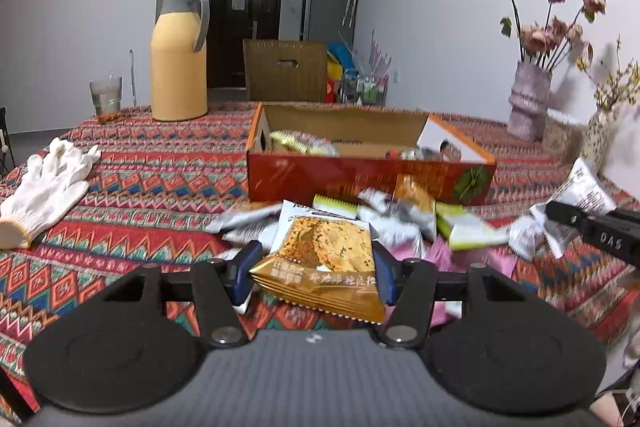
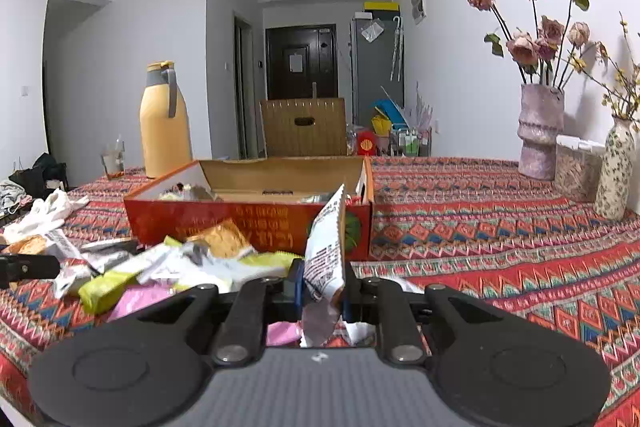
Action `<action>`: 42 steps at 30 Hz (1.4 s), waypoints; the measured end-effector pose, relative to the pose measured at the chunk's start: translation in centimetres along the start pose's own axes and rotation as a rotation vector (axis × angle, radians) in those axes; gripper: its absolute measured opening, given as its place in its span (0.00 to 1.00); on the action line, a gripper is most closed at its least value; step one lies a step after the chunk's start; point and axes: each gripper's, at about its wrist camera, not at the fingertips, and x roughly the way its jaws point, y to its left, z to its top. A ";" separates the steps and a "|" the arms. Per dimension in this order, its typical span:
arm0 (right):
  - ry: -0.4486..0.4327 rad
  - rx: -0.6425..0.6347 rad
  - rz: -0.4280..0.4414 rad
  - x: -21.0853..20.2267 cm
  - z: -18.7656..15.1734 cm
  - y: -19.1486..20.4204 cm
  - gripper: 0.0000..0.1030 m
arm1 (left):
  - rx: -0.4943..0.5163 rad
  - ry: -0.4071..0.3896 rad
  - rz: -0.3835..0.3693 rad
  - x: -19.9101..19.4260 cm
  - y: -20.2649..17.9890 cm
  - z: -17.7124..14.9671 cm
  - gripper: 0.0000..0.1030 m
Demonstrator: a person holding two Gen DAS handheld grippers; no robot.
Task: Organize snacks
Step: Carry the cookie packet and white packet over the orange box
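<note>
- My left gripper [image 1: 316, 273] is clamped on a golden-brown cookie packet [image 1: 328, 259], its blue pads [image 1: 247, 267] pressing the wrapper from both sides, with the packet held above the patterned tablecloth [image 1: 152, 179].
- My right gripper [image 2: 322, 291] is closed tight on a white snack packet [image 2: 326, 251] with black print, which stands upright on edge between the fingers; in the left wrist view that same gripper enters from the right edge with the white packet in its tips.
- The open red cardboard box [image 1: 360, 179] sits on the table just behind the loose snacks, a few wrapped items already lying inside, among them a yellow-green packet [image 1: 296, 141] near its left end.
- A heap of loose snacks [image 1: 400, 219] lies in front of the box between my two grippers: white, lime-green, orange and pink wrappers, overlapping one another.
- A pair of white work gloves [image 1: 48, 183] rests on the cloth at far left, well apart from the box.
- A yellow thermos jug [image 1: 180, 59] and a drinking glass [image 1: 106, 97] stand at the table's far left edge.
- A pale vase [image 2: 540, 131] of dried pink roses stands at far right, with a floral bottle vase [image 2: 614, 175] beside it.
</note>
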 end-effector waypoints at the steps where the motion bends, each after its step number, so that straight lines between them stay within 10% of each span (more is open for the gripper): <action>1: -0.005 -0.001 0.002 0.2 0.3 0.0 0.16 | -0.003 -0.007 -0.001 0.1 -0.1 0.3 0.56; 30: -0.055 0.021 0.088 13.8 10.0 1.6 0.16 | -0.073 -0.112 0.051 11.2 -2.6 13.2 0.57; 42: 0.012 0.039 0.084 18.9 8.7 1.9 0.16 | -0.126 -0.043 0.106 18.0 -0.5 12.9 0.57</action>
